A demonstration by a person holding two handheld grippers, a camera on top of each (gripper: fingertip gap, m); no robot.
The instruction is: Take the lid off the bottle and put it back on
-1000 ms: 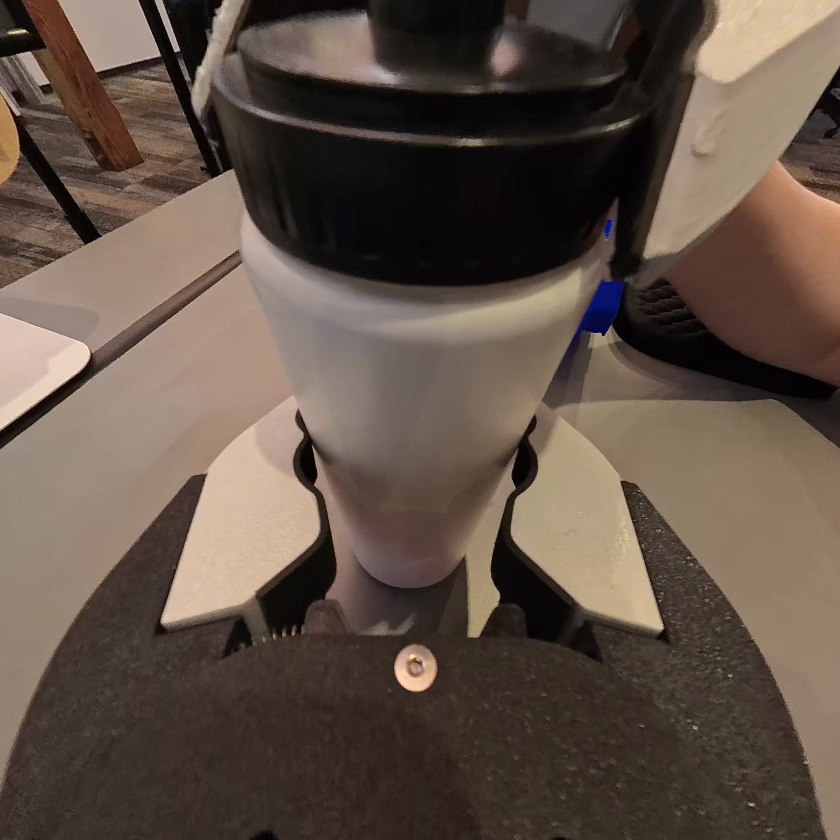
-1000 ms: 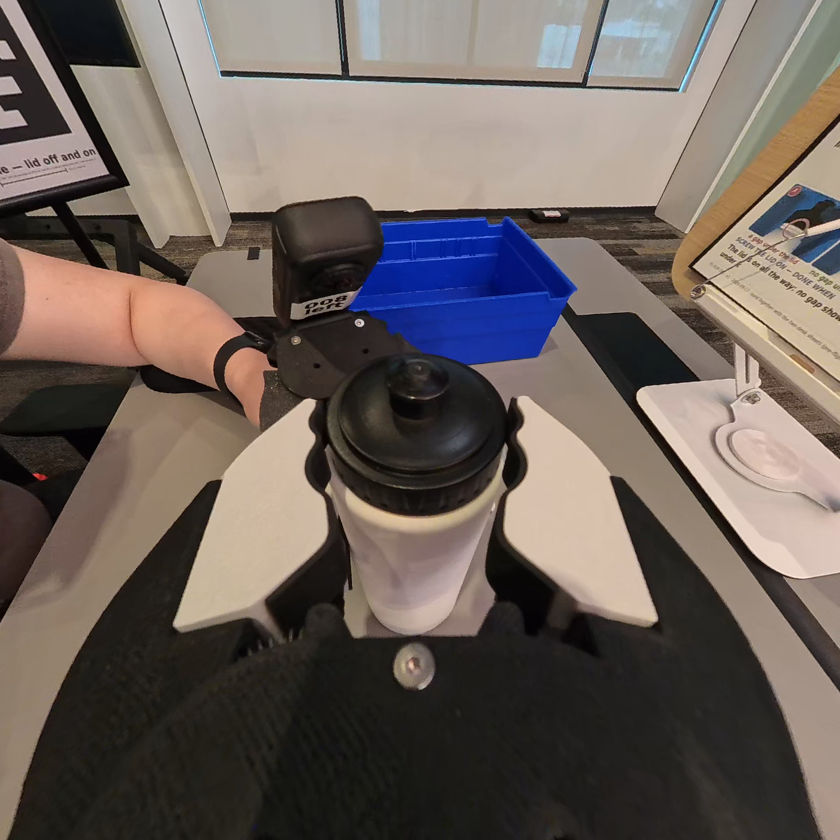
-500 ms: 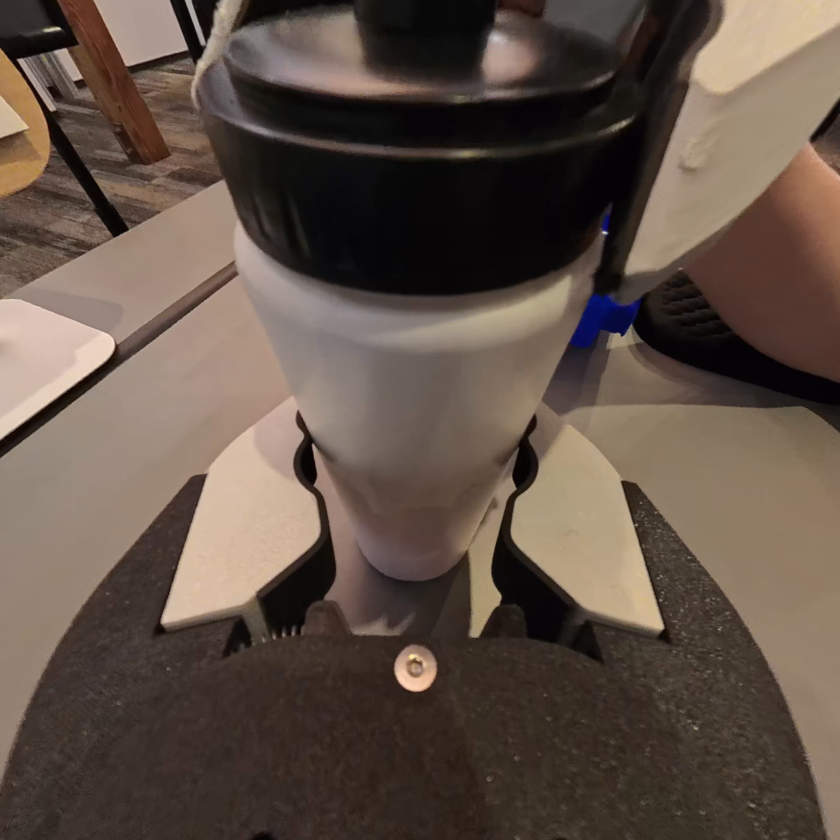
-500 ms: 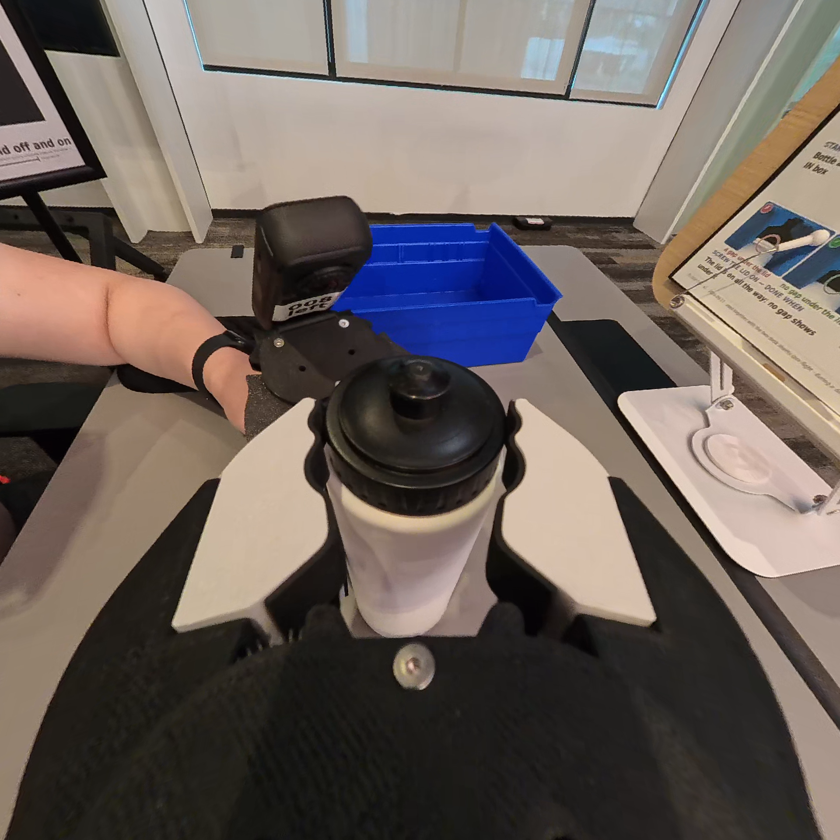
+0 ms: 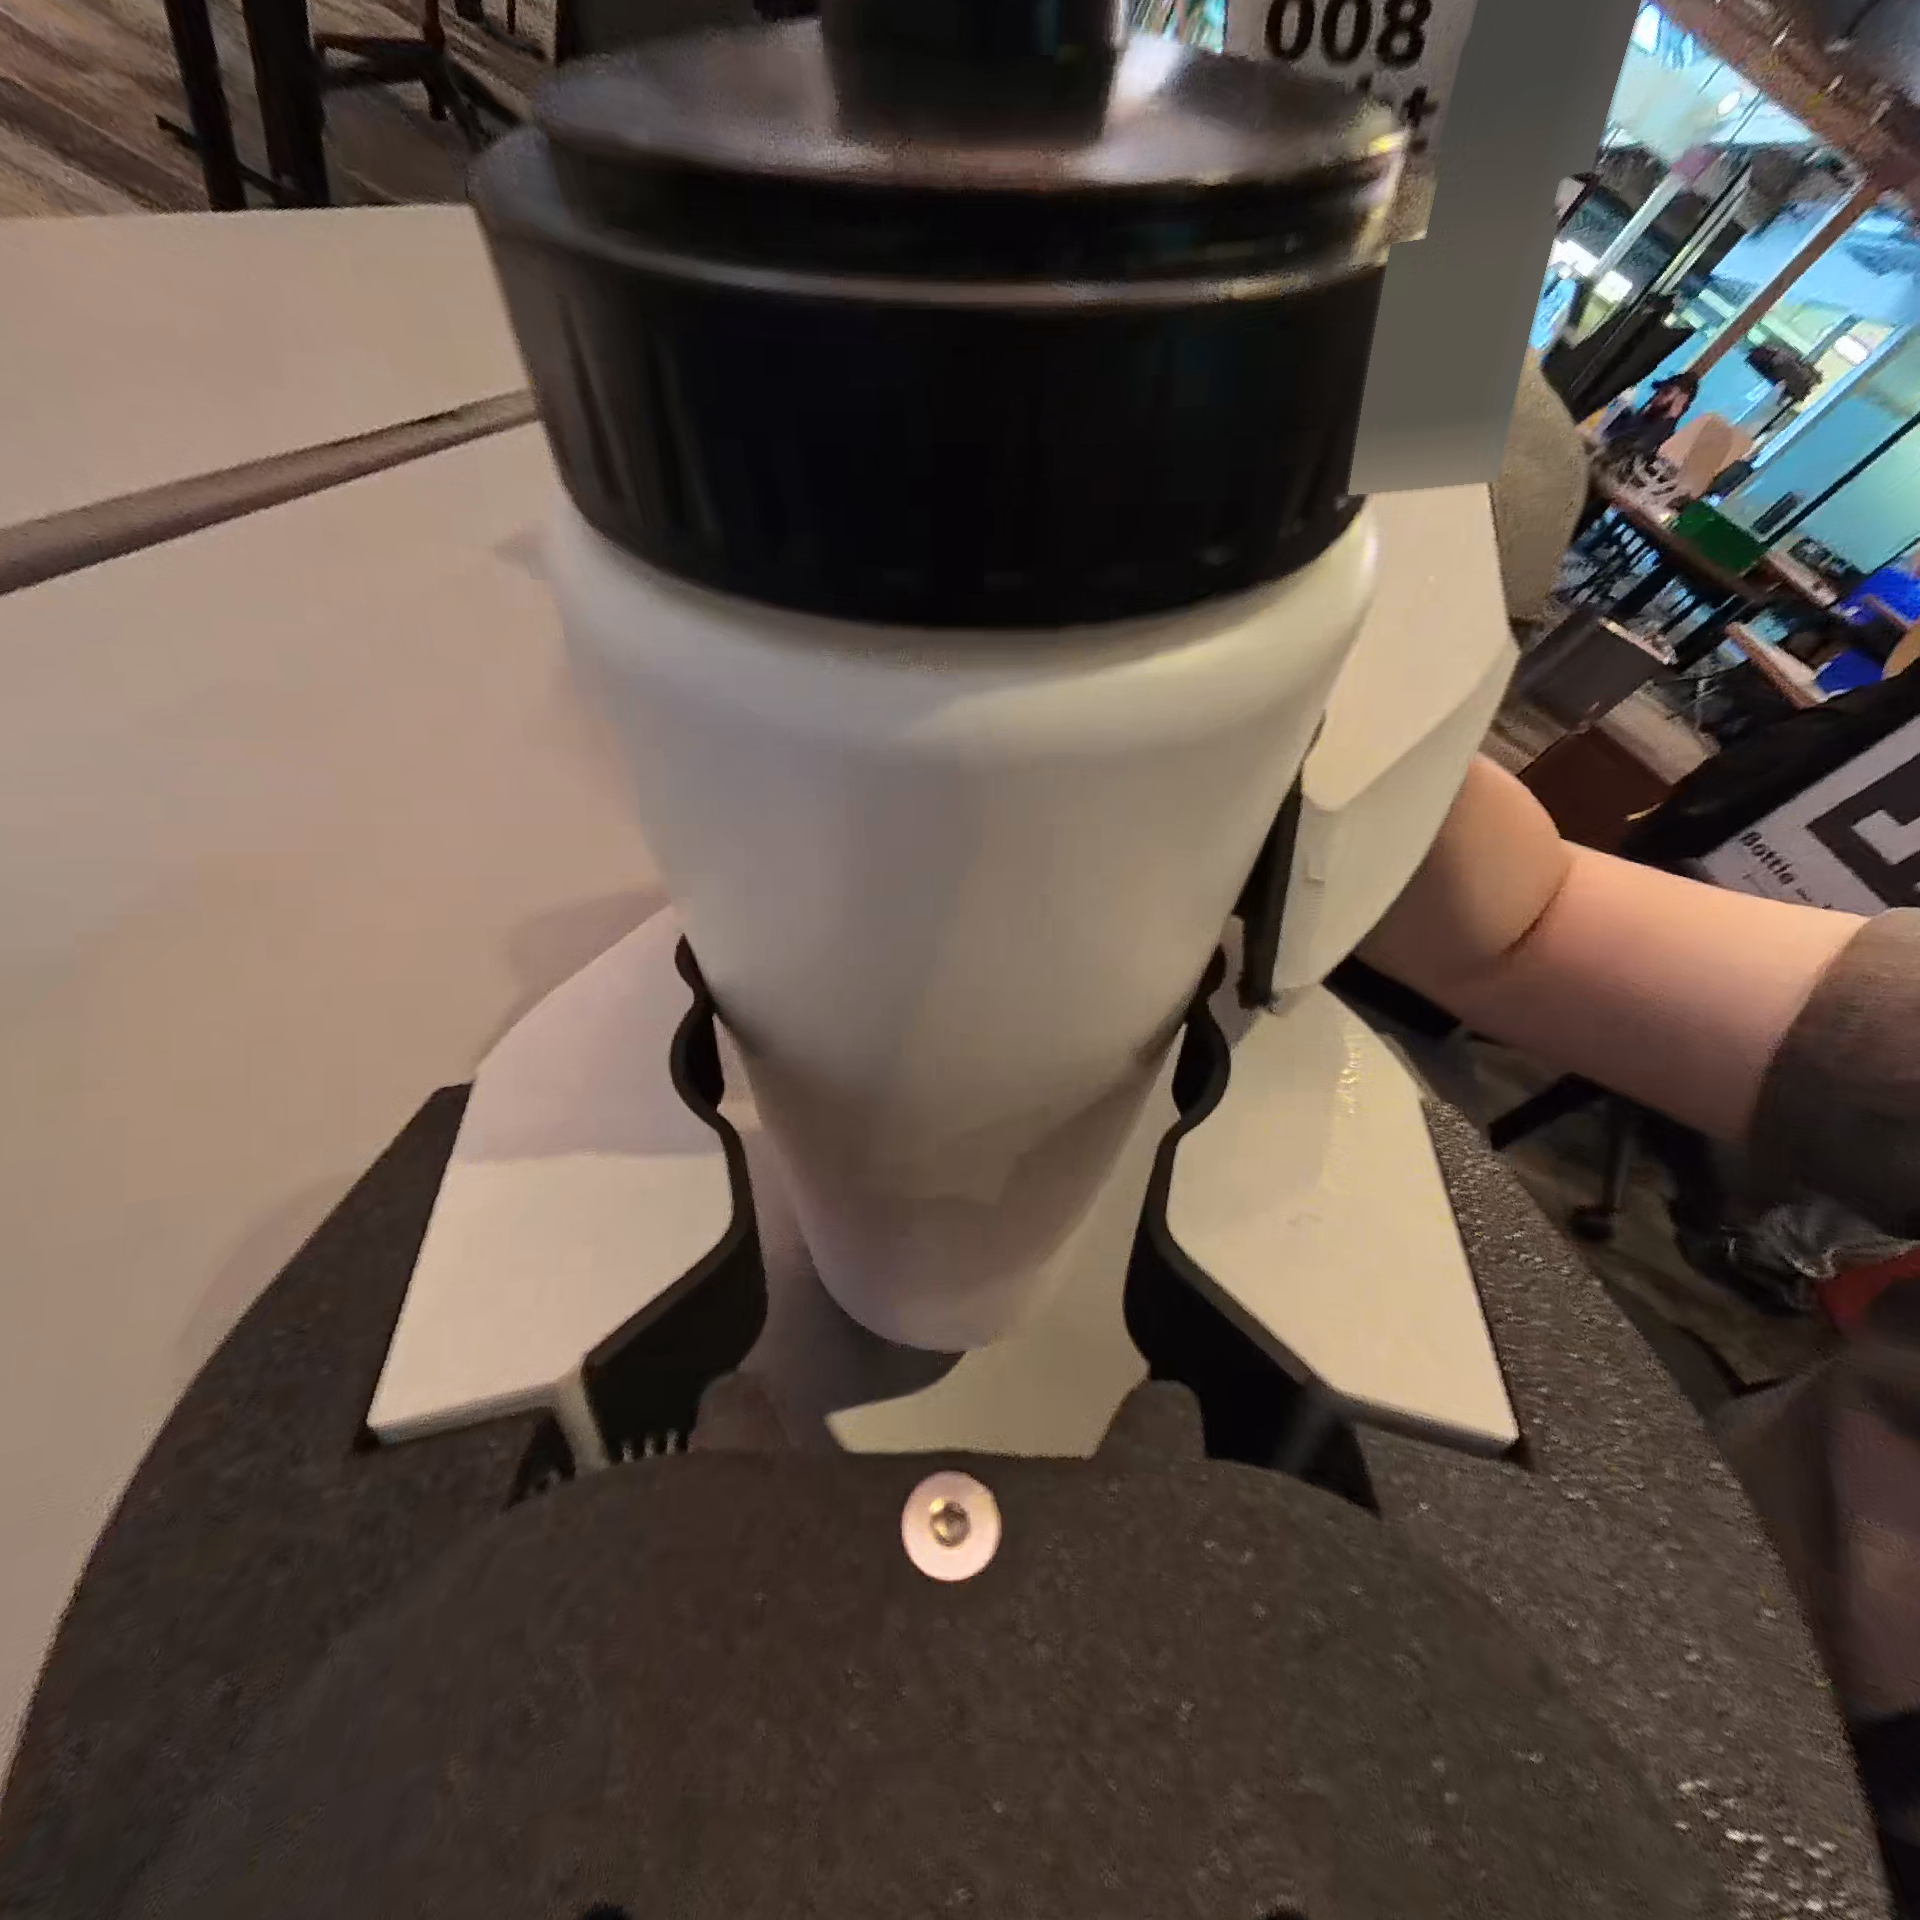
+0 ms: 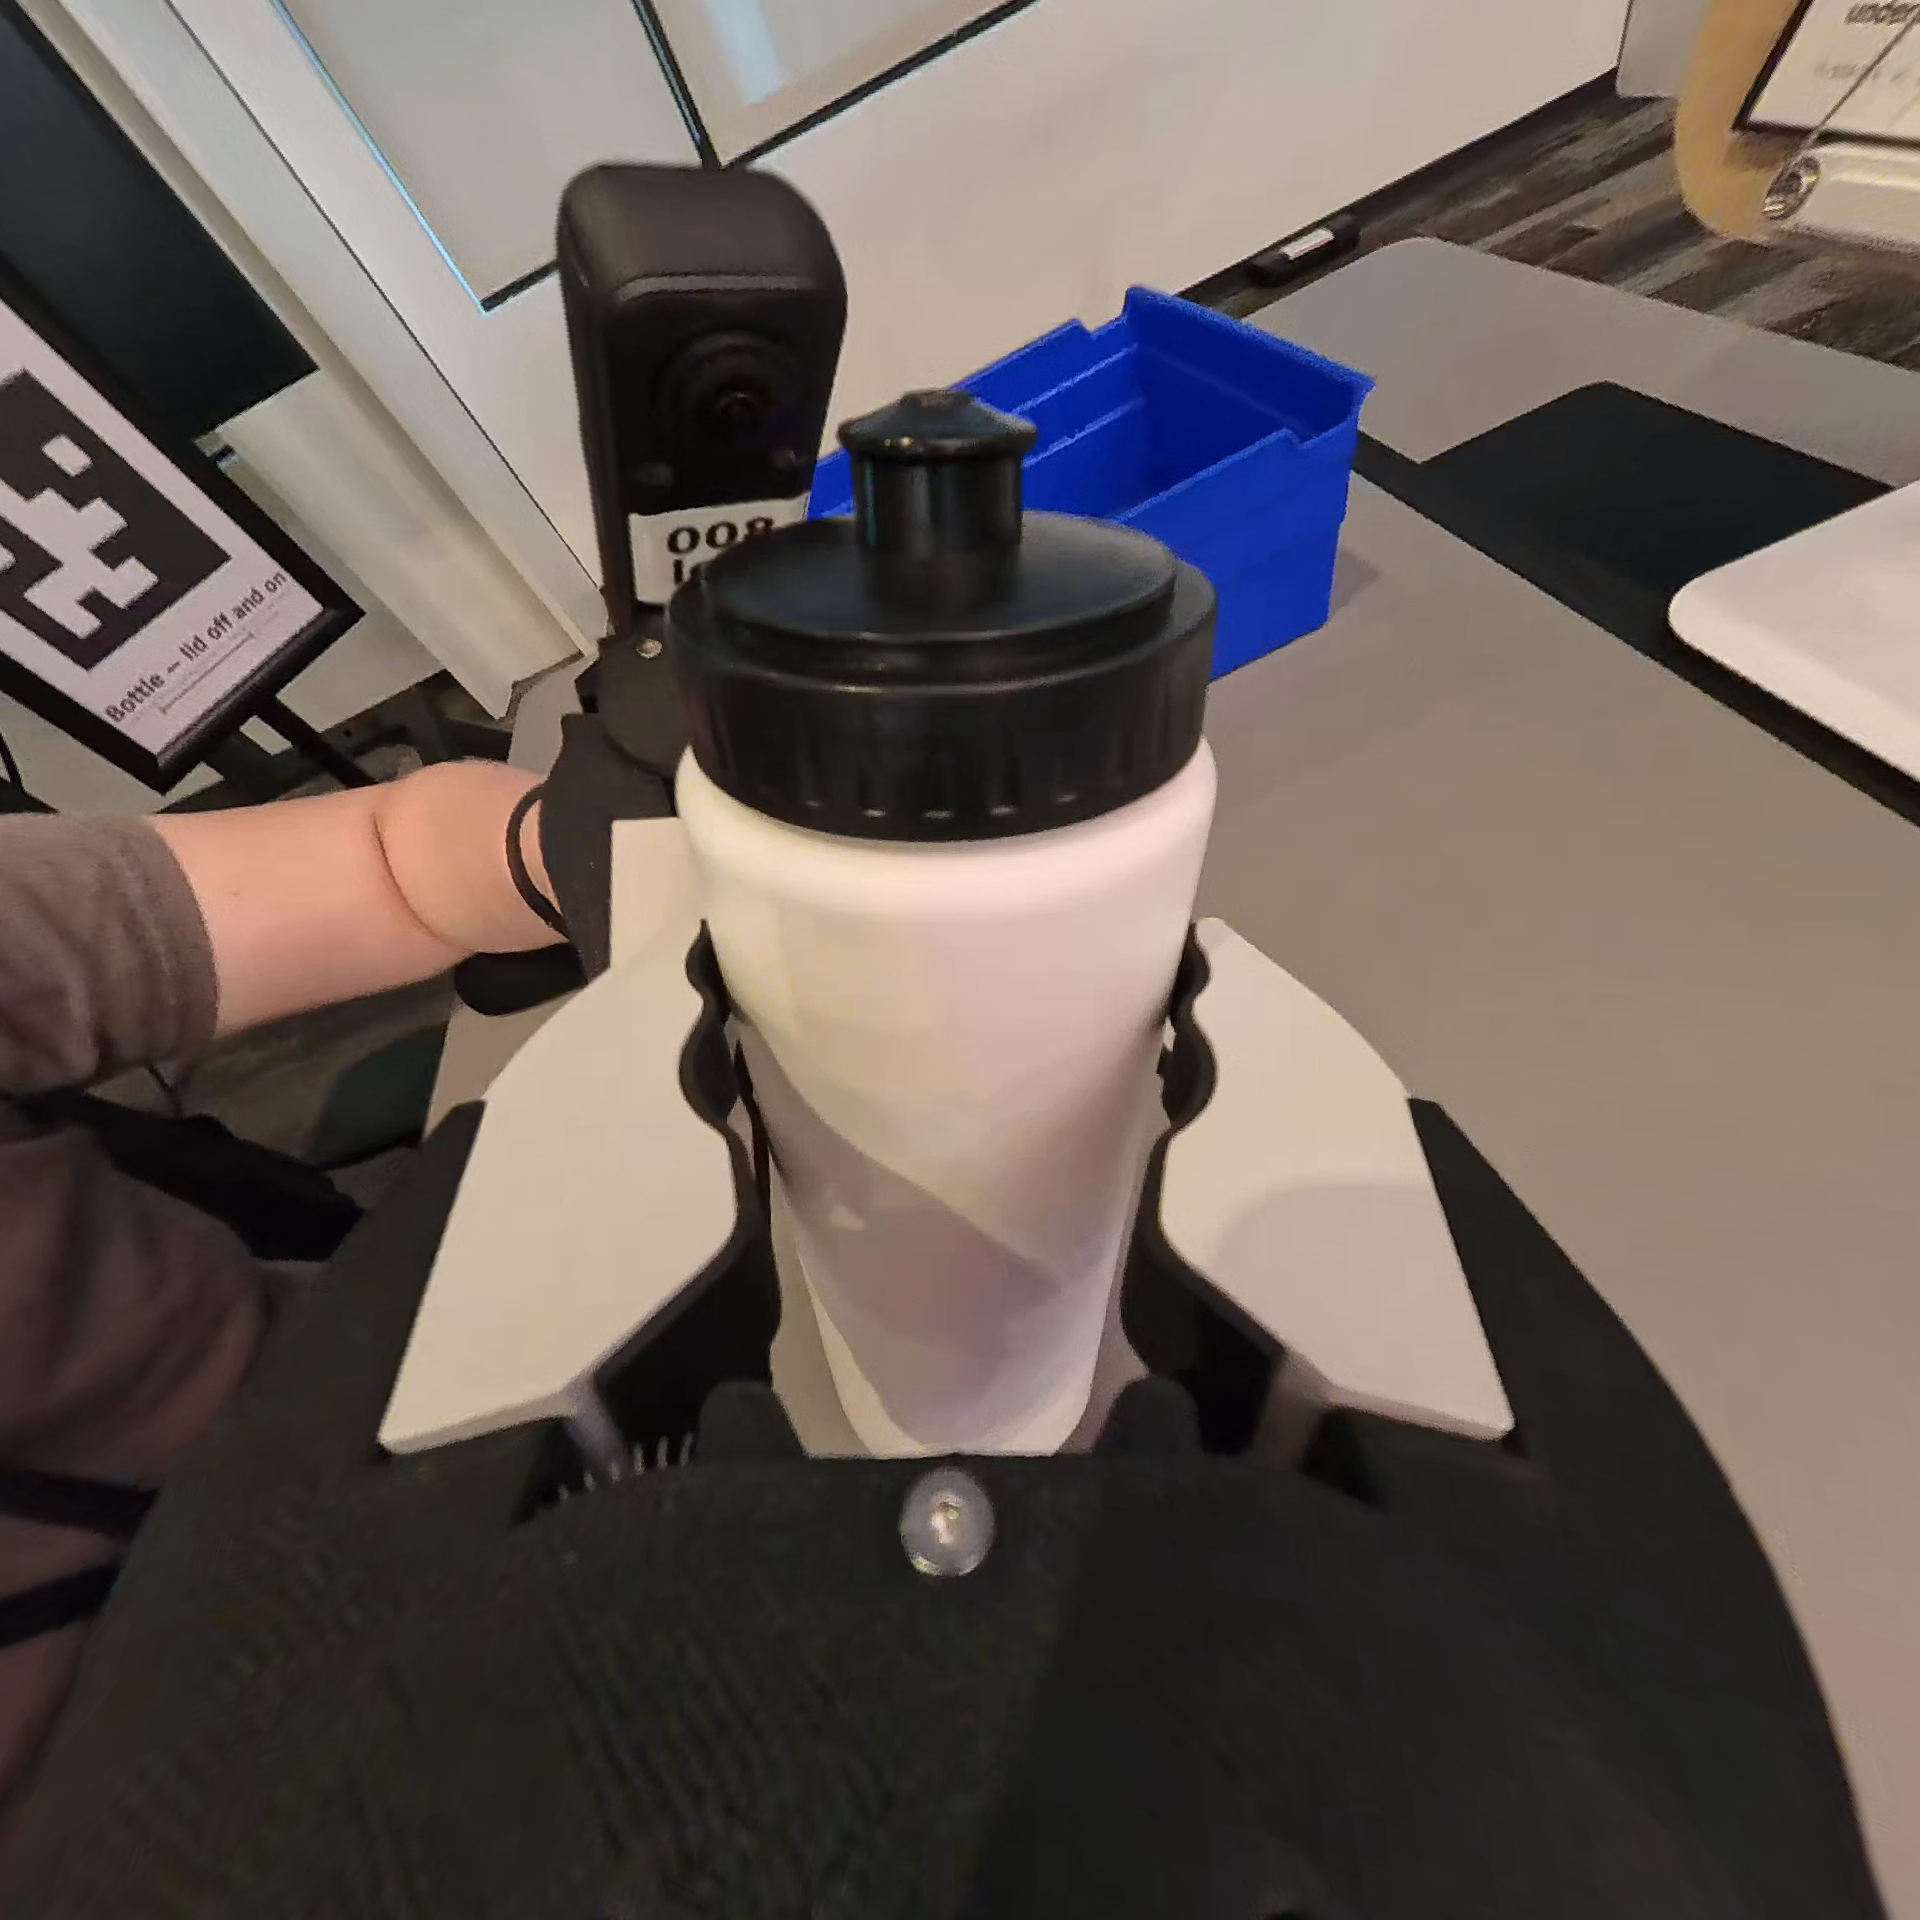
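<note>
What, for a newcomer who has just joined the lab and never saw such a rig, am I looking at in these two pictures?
There is no robot arm here. A person holds a two-finger gripper in each hand, and each gripper carries a camera that looks forward along its fingers. One picture is taken from the left gripper, the other from the right gripper. Both are closed from opposite sides on the body of the same white bottle. Its black lid sits on top. The right view also shows the left gripper's black camera behind the bottle and the person's forearm. Farther back a blue bin stands on the grey table. The bottle's base is hidden, so I cannot tell whether it rests on the table.
</note>
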